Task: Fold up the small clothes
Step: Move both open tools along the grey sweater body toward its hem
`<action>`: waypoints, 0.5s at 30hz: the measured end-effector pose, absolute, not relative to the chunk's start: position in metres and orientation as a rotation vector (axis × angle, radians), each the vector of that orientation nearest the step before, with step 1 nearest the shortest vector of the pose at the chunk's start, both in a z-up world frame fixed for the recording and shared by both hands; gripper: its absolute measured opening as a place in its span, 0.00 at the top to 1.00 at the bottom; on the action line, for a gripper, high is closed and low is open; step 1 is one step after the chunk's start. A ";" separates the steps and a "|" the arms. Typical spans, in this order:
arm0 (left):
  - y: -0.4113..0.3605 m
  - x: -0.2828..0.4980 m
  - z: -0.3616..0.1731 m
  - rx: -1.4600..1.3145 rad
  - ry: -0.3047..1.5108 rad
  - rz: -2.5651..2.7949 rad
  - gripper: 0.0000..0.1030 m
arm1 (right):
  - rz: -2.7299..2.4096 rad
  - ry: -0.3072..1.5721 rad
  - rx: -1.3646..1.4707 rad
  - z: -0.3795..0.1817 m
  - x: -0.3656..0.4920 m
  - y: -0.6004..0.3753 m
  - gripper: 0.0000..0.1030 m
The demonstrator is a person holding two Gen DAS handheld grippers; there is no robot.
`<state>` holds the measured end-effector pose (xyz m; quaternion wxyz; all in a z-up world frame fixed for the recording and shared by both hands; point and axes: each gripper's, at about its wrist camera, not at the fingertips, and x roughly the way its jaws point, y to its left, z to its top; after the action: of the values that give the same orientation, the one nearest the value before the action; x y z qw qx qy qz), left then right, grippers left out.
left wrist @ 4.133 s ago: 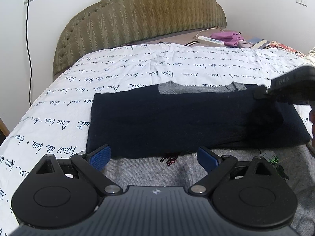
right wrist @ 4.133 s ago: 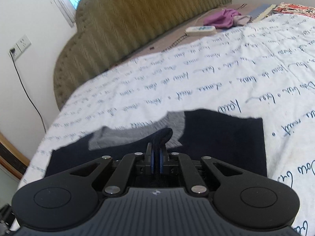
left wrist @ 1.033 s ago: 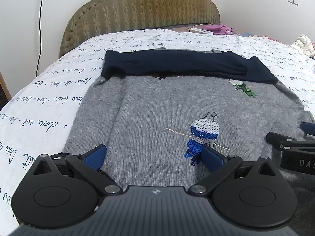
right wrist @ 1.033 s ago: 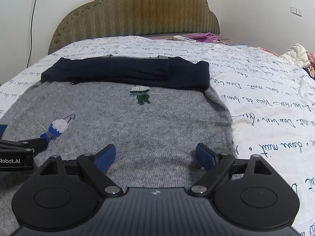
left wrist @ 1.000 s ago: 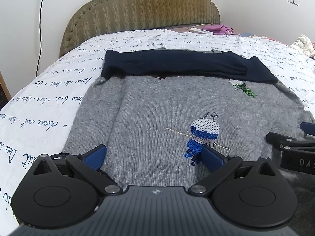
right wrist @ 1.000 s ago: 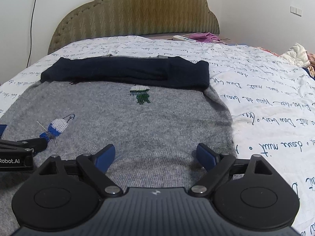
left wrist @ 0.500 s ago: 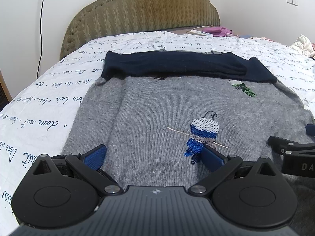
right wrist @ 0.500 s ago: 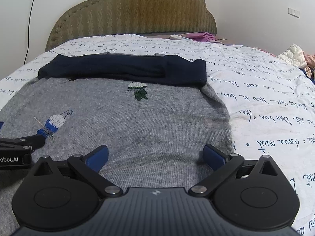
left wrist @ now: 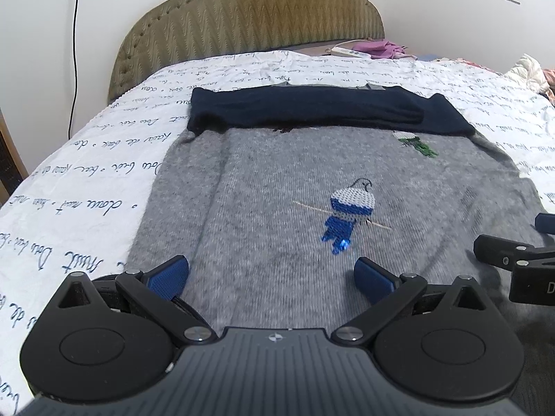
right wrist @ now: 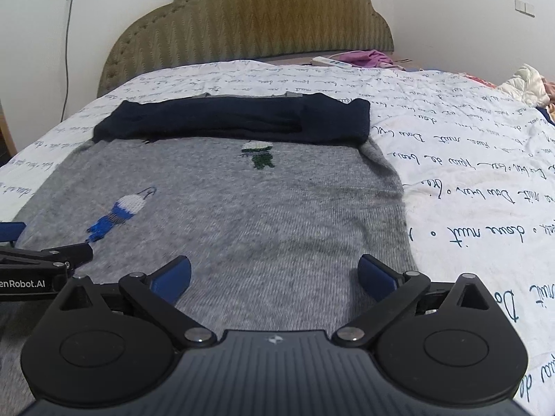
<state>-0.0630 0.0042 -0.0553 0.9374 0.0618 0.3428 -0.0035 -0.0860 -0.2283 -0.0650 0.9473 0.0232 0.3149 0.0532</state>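
Over the gray sweater, both claws gape wide, the right having released the navy sleeve.

The sweater lies flat on the bed, its folded sleeves across the far end, before the headboard. Both grippers sit at its near edge, the left gripper left of the right gripper.

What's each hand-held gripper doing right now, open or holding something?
Left hand-held gripper: open, holding nothing, over the grey sweater.
Right hand-held gripper: open, holding nothing, over the same sweater.
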 end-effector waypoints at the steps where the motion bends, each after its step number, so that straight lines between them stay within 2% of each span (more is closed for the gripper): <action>1: 0.005 -0.066 -0.054 0.129 0.702 -0.008 0.00 | 0.112 0.641 0.048 -0.064 -0.089 -0.229 0.00; 15: 0.026 -0.098 -0.038 0.105 0.715 -0.011 0.01 | 0.176 0.657 0.151 -0.054 -0.126 -0.248 0.00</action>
<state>-0.0983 0.0255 -0.0384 0.9354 0.0514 0.3498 -0.0052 -0.1264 -0.2482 -0.0543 0.9400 0.0738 0.3218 0.0862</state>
